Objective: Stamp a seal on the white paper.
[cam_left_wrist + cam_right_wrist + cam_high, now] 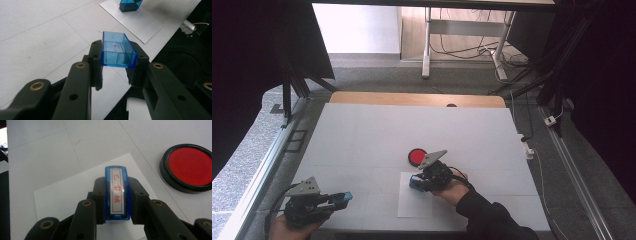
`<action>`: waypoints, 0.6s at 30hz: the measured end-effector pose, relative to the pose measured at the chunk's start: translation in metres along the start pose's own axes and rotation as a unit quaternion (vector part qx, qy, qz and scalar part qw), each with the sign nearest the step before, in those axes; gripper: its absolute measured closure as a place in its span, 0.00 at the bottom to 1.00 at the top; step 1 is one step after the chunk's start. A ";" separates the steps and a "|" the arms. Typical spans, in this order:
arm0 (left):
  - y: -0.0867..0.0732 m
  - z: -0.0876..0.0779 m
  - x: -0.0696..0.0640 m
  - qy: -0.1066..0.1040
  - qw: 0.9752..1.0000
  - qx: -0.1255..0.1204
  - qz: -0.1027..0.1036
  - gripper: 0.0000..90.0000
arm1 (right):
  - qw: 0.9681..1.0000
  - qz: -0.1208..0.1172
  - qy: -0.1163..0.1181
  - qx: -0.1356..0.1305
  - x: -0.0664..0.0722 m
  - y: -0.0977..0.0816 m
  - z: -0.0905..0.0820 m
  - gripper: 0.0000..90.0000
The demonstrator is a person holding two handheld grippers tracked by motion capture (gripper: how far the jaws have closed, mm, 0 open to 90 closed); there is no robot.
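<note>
Right hand-held gripper [416, 183] clamped on a blue stamp [117, 192], printing face turned up toward its own camera, long axis running along the jaws. Hovering over the white paper sheet [407, 205] near the front of the bench [362, 135]. Red ink pad [416, 157] close by at roughly 12 o'clock from the stamp in the high view, at about 2 o'clock in the right gripper view, apart from it. Right hand plainly the nearer one to the pad. Likely next: turn the face down and carry it to the pad.

Left hand-held gripper [341, 197] closed across a clear blue cap [117, 52], open side toward the camera, parked at the front left, well apart, at about 8 o'clock from the sheet.

Writing: three red characters in a red frame on the stamp face, not surely readable. No brand seen.
</note>
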State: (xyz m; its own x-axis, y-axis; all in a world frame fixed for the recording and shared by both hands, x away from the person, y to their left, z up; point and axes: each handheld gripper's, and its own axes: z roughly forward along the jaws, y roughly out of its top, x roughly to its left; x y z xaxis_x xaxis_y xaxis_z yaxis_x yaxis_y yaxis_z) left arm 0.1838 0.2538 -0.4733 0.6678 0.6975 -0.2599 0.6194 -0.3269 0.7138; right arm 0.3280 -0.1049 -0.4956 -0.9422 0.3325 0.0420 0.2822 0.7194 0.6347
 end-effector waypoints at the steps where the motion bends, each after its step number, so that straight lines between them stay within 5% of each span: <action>1: 0.000 0.000 0.000 0.000 1.000 -0.001 0.000 0.76 | 1.000 0.000 0.000 -0.001 0.000 0.000 0.000 0.79; 18: 0.001 0.000 -0.001 -0.006 1.000 -0.004 0.006 0.76 | 1.000 -0.005 -0.002 -0.020 0.001 0.003 -0.011 0.78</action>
State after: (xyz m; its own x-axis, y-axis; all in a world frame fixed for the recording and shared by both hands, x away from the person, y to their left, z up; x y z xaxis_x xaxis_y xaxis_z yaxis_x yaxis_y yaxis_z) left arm 0.1842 0.2528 -0.4723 0.6796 0.6862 -0.2595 0.6089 -0.3302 0.7213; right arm 0.3264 -0.1088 -0.4850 -0.9441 0.3279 0.0327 0.2653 0.6976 0.6656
